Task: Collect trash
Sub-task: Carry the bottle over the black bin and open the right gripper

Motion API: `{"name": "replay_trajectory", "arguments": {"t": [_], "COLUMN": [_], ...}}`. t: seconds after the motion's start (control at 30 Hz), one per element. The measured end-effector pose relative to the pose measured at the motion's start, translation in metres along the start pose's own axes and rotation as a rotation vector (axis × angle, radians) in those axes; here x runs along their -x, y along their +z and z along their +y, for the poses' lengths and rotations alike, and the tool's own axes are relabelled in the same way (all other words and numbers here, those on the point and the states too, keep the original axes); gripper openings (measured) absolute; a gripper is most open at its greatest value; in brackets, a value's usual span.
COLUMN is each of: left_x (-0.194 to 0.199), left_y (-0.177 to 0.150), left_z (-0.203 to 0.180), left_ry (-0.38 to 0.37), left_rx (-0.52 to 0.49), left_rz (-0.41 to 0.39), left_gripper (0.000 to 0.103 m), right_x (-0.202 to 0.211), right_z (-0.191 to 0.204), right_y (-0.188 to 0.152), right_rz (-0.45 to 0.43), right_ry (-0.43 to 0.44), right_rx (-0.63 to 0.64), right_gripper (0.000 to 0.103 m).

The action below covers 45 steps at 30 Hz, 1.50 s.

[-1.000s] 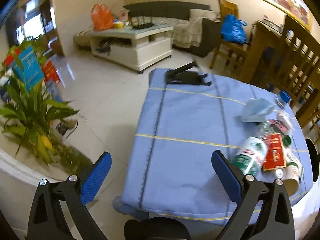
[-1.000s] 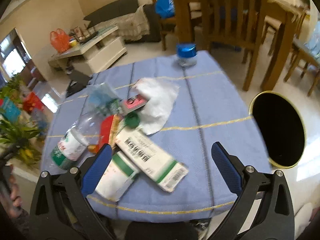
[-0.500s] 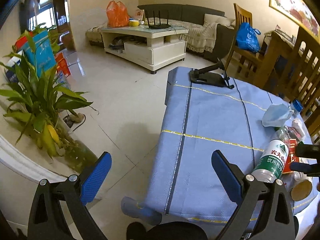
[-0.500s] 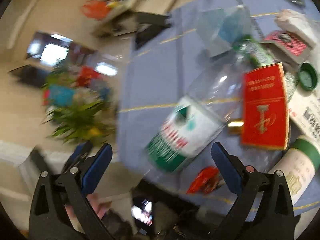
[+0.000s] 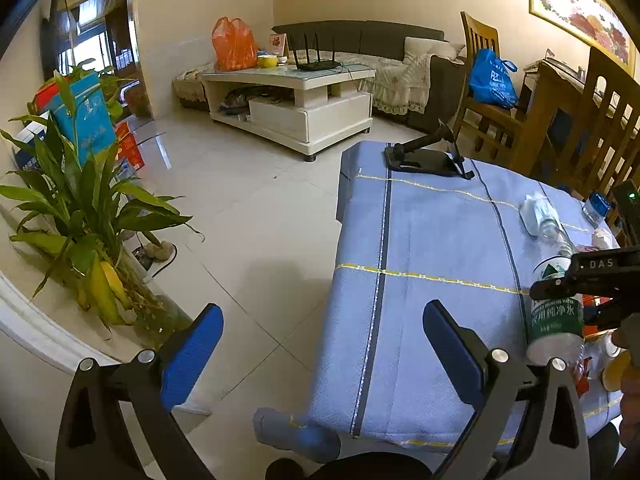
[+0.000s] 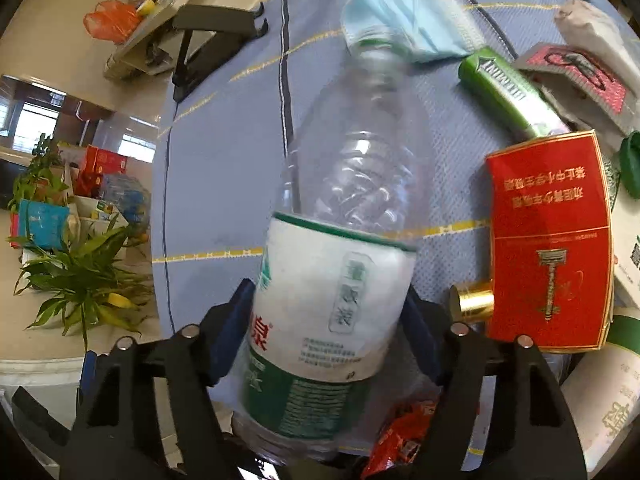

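Squeezing an empty water bottle (image 6: 336,280), the right gripper (image 6: 328,332) has both pads on its label; left gripper (image 5: 320,348) hangs wide open over the blue tablecloth (image 5: 432,240) edge.

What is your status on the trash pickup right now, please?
Right gripper shut on plastic bottle. Left gripper open, empty, off the table edge. Red carton and face mask lie close beside the bottle.

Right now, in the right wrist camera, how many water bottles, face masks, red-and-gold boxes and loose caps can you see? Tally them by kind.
water bottle: 1
face mask: 1
red-and-gold box: 1
loose caps: 2, a green cap and a gold cap
Total: 5
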<state>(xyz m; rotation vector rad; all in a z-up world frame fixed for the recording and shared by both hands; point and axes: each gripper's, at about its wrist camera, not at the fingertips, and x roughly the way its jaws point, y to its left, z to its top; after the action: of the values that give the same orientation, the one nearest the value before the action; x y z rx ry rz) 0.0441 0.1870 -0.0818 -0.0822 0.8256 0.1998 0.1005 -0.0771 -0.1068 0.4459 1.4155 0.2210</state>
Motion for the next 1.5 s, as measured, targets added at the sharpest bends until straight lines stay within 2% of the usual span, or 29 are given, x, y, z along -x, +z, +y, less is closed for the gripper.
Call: {"name": "replay_trajectory", "arguments": {"t": [0.23,0.37,0.4,0.43,0.57,0.7,0.73,0.77,0.83,0.87,0.9,0.97,1.03,1.07,1.13,1.23,1.3,1.33,1.4,1.5], "left_x": [0.001,0.003,0.002,0.002,0.001,0.010,0.012,0.012,0.013,0.012,0.011,0.004,-0.001,-0.002,-0.004,-0.007,-0.011,-0.015,-0.025,-0.048], "left_y": [0.003,0.001,0.001,0.001,0.005,0.012,0.013,0.015,0.019,0.021,0.022,0.022,0.022,0.021,0.024,0.034,0.046,0.051,0.065,0.087], "left_z": [-0.009,-0.017,-0.020,-0.023,-0.039,-0.061,-0.065,-0.069,-0.076,-0.079,-0.084,-0.105,-0.126,-0.131,-0.145,-0.166,-0.180,-0.185,-0.197,-0.216], "left_ry": [-0.023,-0.033,-0.046,-0.058,-0.143,-0.204,-0.227,-0.258,-0.326,-0.335,-0.348,-0.358,-0.338,-0.333,-0.331,-0.247,-0.240,-0.240,-0.267,-0.322], "left_rx": [-0.014,-0.024,-0.025,-0.026,-0.038,-0.103,-0.109,-0.106,-0.083,-0.074,-0.072,-0.165,-0.253,-0.266,-0.299,-0.357,-0.385,-0.397,-0.415,-0.413], "left_rz": [0.002,0.002,0.008,0.015,0.053,0.046,0.046,0.050,0.051,0.050,0.053,0.114,0.144,0.148,0.144,0.099,0.071,0.060,0.040,0.056], "left_gripper": [0.097,0.097,0.097,0.097,0.097,0.097,0.097,0.097,0.097,0.097,0.097,0.097,0.097,0.097,0.097,0.097,0.097,0.097,0.097,0.097], "right_x": [0.019,0.046,0.054,0.061,0.095,0.148,0.161,0.180,0.204,0.218,0.226,0.243,0.263,0.272,0.283,0.284,0.256,0.240,0.218,0.203], "right_z": [-0.026,-0.047,-0.050,-0.054,-0.078,-0.140,-0.163,-0.198,-0.250,-0.289,-0.312,-0.365,-0.415,-0.434,-0.450,-0.459,-0.456,-0.460,-0.471,-0.476], "right_y": [-0.005,-0.015,-0.016,-0.015,-0.003,0.011,0.014,0.017,0.018,0.019,0.018,0.018,0.019,0.022,0.029,0.046,0.061,0.068,0.074,0.057], "right_rz": [0.040,0.038,0.039,0.033,-0.046,-0.236,-0.295,-0.380,-0.483,-0.544,-0.573,-0.633,-0.691,-0.720,-0.764,-0.810,-0.764,-0.716,-0.646,-0.661], "right_ry": [0.169,0.323,0.389,0.410,0.572,0.582,0.559,0.490,0.362,0.284,0.246,0.135,0.034,-0.016,-0.120,-0.357,-0.466,-0.515,-0.567,-0.550], "right_rx": [-0.036,-0.049,-0.045,-0.039,-0.018,-0.033,-0.055,-0.094,-0.158,-0.209,-0.244,-0.328,-0.398,-0.416,-0.418,-0.366,-0.337,-0.334,-0.344,-0.366], "right_gripper": [0.064,0.064,0.064,0.064,0.064,0.064,0.064,0.064,0.064,0.064,0.064,0.064,0.064,0.064,0.065,0.065,0.066,0.072,0.089,0.089]}}
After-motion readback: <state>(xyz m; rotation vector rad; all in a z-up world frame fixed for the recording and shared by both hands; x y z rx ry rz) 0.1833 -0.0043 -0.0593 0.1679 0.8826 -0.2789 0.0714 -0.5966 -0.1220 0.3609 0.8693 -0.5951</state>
